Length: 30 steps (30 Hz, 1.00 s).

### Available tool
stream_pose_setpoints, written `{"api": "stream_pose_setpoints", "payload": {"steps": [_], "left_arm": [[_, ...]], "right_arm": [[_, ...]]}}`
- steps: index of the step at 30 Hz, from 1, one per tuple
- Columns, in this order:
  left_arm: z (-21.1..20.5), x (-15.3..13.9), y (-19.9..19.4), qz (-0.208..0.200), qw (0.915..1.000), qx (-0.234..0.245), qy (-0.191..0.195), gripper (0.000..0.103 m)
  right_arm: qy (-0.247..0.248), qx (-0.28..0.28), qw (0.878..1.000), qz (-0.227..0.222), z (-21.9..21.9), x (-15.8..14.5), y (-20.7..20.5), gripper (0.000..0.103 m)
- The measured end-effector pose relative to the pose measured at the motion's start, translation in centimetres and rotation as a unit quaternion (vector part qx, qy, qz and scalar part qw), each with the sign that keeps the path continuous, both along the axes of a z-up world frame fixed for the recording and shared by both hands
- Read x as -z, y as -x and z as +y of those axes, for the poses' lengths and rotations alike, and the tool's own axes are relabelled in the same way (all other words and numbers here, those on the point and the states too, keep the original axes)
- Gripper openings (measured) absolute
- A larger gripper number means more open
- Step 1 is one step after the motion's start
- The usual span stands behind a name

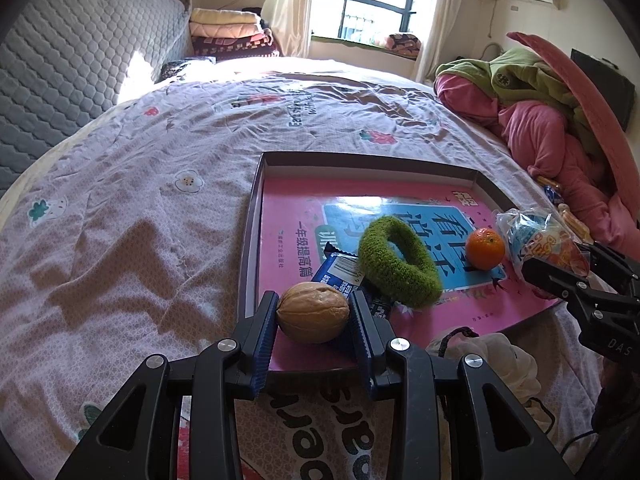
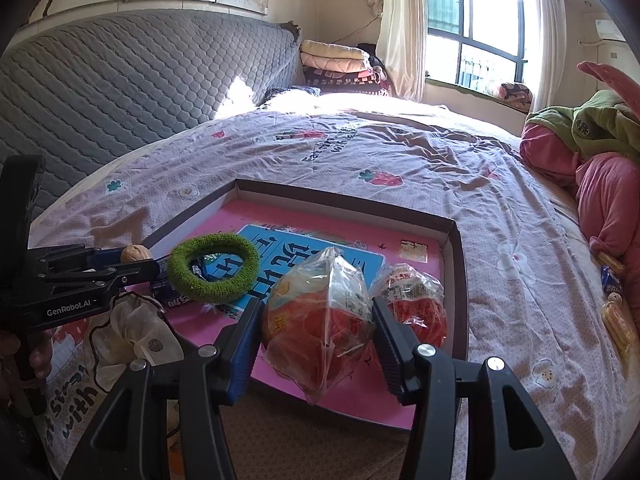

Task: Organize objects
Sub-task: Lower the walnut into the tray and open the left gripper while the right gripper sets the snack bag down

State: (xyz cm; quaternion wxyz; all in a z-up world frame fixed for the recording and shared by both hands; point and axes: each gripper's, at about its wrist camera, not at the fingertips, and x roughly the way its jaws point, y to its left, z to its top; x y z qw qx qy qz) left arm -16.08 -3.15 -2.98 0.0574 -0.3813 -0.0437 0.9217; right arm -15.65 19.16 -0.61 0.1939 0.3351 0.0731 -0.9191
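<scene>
Left gripper (image 1: 313,312) clamped on walnut (image 1: 312,312), over near left corner of shallow tray (image 1: 360,159) on bed; right gripper (image 2: 318,312) clamped on clear-wrapped orange snack bag (image 2: 320,316) above tray's right side; green knitted ring (image 1: 398,260), tangerine (image 1: 485,249), blue wrapper (image 1: 340,270) lie in tray

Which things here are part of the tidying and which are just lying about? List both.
In the job: walnut in the left gripper; snack bag in the right gripper; tray; green ring; orange; blue packet.

Lying about: folded blankets; pink and green clothes.
</scene>
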Motion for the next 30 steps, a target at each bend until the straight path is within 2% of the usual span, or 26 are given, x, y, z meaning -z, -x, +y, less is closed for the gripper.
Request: {"api": "stream_pose_setpoints", "payload": {"steps": [23,30], "left_arm": [[0.5,0.3,1.1,0.006,0.9998,0.016,-0.014,0.036],[0.4,0.0,0.9,0.006,0.9999,0.012,-0.009,0.036]], "right_arm": [[-0.007,0.016,1.000,-0.016,-0.1,1.7,1.1,0.053],[-0.001,0.027,0.999,-0.019,0.2,2.1,1.5,0.053]]}}
